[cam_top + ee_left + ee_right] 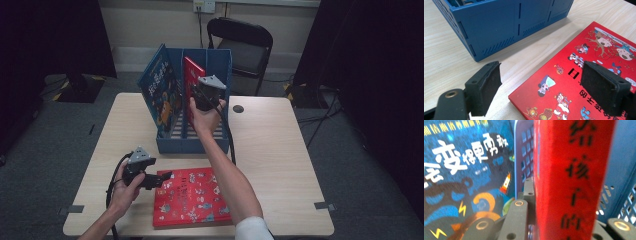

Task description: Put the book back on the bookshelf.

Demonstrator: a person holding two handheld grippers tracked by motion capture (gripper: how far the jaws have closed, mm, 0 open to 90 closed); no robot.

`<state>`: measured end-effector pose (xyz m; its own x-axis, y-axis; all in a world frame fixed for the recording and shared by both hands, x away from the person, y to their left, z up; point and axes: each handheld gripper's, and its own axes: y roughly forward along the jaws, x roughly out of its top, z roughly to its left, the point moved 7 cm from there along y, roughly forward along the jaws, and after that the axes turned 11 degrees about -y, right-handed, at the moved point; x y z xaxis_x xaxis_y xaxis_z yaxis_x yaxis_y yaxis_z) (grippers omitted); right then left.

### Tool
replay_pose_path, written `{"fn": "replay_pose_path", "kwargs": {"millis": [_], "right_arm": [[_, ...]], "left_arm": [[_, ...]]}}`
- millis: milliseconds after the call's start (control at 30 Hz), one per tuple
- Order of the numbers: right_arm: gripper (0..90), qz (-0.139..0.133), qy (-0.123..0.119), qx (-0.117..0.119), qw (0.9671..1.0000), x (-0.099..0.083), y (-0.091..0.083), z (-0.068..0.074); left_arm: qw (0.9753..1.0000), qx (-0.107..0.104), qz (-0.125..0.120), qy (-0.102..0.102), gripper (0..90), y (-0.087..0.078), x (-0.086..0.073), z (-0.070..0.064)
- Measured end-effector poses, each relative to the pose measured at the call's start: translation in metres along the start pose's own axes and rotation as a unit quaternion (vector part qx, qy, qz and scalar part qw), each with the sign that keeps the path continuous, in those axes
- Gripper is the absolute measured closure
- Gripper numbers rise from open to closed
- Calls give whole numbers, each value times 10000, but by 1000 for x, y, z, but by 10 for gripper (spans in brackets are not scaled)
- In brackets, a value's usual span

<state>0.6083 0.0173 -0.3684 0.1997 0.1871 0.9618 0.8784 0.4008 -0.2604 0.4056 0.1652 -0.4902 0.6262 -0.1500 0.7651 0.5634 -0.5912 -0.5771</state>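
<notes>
**Red book held upright in a blue file rack**

The red book (192, 80) stands on edge in the middle slot of the blue file rack (220, 62), long axis vertical, spine facing near. Its lower part is hidden behind the right gripper (206, 95), whose jaws are clamped on the spine. A blue picture book (161, 92) leans in the left slot. The left gripper (160, 180), jaws wide apart, hovers at the left edge of a flat red picture book (192, 197) on the near table (280, 150).
</notes>
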Motion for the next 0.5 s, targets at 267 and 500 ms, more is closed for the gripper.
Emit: {"fn": "replay_pose_path", "kwargs": {"millis": [267, 500], "right_arm": [[805, 74, -3, 124, 9999, -20, -3, 2], [797, 178, -155, 284, 9993, -30, -16, 5]], "left_arm": [[10000, 19, 62, 36, 164, 2, -1, 0], [9999, 44, 103, 99, 165, 3, -1, -1]]}}
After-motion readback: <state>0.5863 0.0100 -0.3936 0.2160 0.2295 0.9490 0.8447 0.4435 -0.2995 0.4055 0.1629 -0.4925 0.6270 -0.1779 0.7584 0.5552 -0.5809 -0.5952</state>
